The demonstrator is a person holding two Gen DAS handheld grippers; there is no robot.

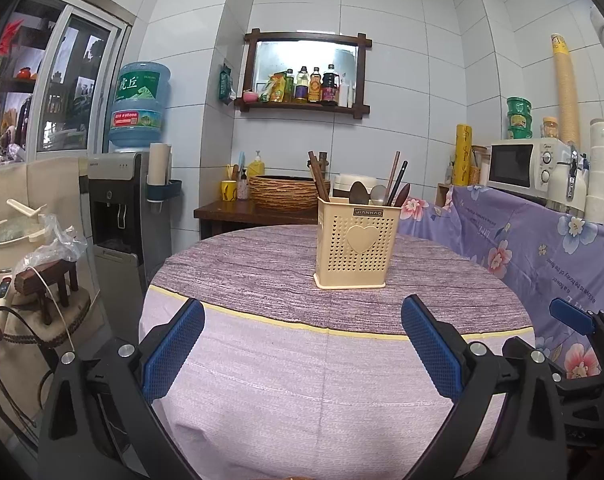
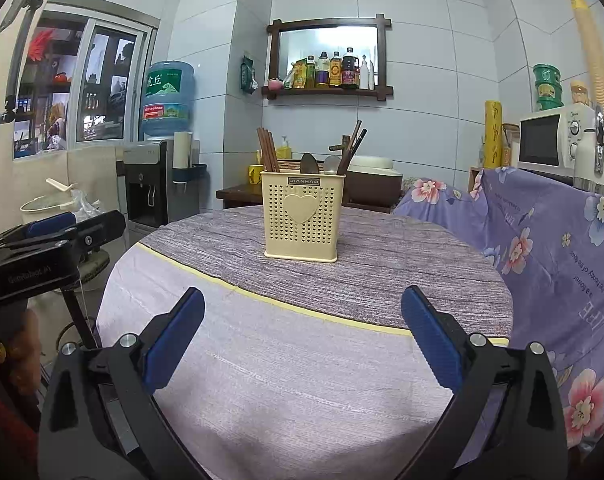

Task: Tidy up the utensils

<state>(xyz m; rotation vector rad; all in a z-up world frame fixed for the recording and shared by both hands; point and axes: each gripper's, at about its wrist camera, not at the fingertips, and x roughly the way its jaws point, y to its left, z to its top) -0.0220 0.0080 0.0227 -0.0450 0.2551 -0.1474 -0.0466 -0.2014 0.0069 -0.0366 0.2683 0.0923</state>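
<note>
A cream perforated utensil holder (image 1: pixel 356 246) with a heart on its front stands upright on the round table (image 1: pixel 262 360); it also shows in the right wrist view (image 2: pixel 302 220). In it stand brown chopsticks (image 1: pixel 318 178), two metal spoons (image 1: pixel 368 194) and dark utensils (image 1: pixel 398 184). My left gripper (image 1: pixel 302 320) is open and empty, held back from the holder over the table's near side. My right gripper (image 2: pixel 302 312) is open and empty too, also short of the holder. The right gripper shows at the left view's right edge (image 1: pixel 582 340).
A water dispenser (image 1: pixel 122 208) stands at the left. A low wooden stand with a woven basket (image 1: pixel 282 192) is behind the table. A flowered purple cloth (image 1: pixel 542 248) covers the counter at the right, with a microwave (image 1: pixel 522 168) on it.
</note>
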